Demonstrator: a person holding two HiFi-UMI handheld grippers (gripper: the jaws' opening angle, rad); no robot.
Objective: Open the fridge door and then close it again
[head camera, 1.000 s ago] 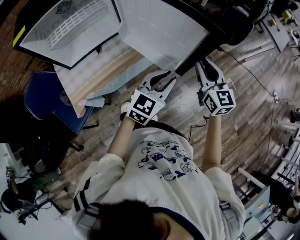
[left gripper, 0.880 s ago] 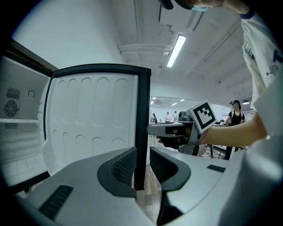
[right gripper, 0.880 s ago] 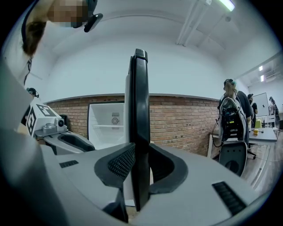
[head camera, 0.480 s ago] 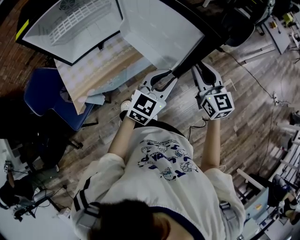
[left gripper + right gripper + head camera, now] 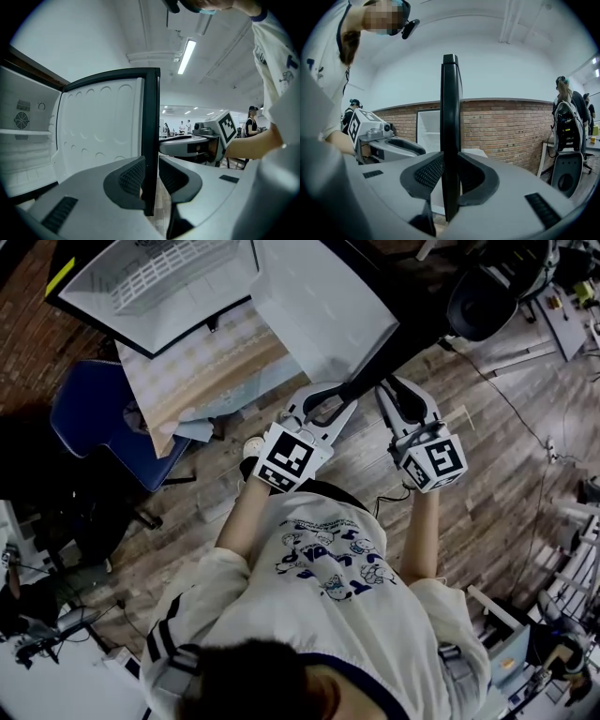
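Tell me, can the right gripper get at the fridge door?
Yes, it looks so: the right gripper has the door edge between its jaws, pads pressing both sides, with nothing in the way.

Smooth glossy plastic fridge door [image 5: 319, 306], wood-plank floor [image 5: 506, 451]

Wood-plank floor [image 5: 487, 456], brown; from the head view I note a blue chair [image 5: 103, 423] standing on it at the left. Far side of the room: brick wall [image 5: 506, 126], red below a plain white upper part. One fluorescent tube [image 5: 186, 50] is lit on the white ceiling [image 5: 93, 37].
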